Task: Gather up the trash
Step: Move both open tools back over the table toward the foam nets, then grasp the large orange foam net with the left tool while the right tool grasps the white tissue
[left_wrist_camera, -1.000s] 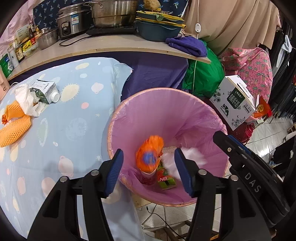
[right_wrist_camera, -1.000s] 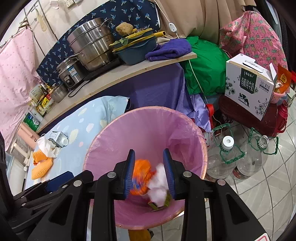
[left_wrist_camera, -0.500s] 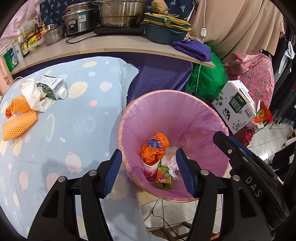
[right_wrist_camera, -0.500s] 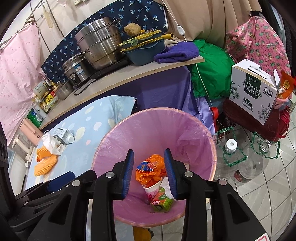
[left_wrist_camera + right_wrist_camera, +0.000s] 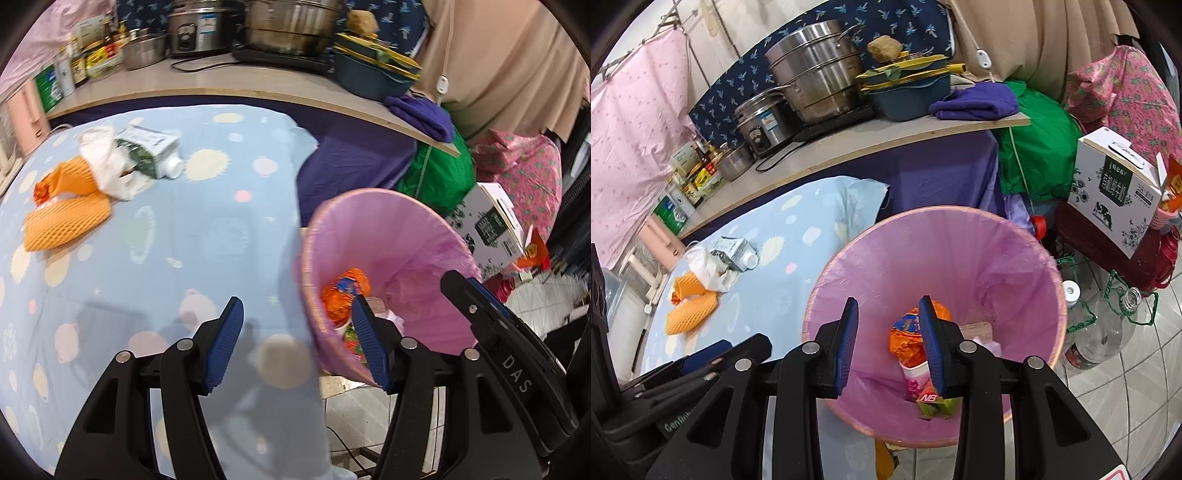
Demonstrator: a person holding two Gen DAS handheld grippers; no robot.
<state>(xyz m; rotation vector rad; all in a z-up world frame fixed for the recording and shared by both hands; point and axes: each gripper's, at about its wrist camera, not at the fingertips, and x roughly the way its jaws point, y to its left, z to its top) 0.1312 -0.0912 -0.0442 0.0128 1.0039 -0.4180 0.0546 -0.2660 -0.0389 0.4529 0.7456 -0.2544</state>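
Observation:
A bin lined with a pink bag (image 5: 960, 251) stands beside the table and holds an orange wrapper (image 5: 908, 343), a pink cup and a green carton. The bin also shows in the left wrist view (image 5: 406, 236). On the blue spotted cloth (image 5: 207, 236) lie a milk carton (image 5: 151, 147), a white plastic bag (image 5: 103, 162) and two orange foam nets (image 5: 66, 221). My left gripper (image 5: 295, 332) is open and empty over the table edge by the bin rim. My right gripper (image 5: 888, 332) is open and empty above the bin.
A wooden shelf (image 5: 849, 144) behind the table carries steel pots, a rice cooker, a blue basin and a purple towel. A white milk box (image 5: 1115, 192), green bag and clear bottles (image 5: 1108, 325) stand on the floor right of the bin.
The orange wrapper and white paper have dropped into the bin and settled. My left gripper has swung left from over the bin toward the table. My right gripper stays over the bin.

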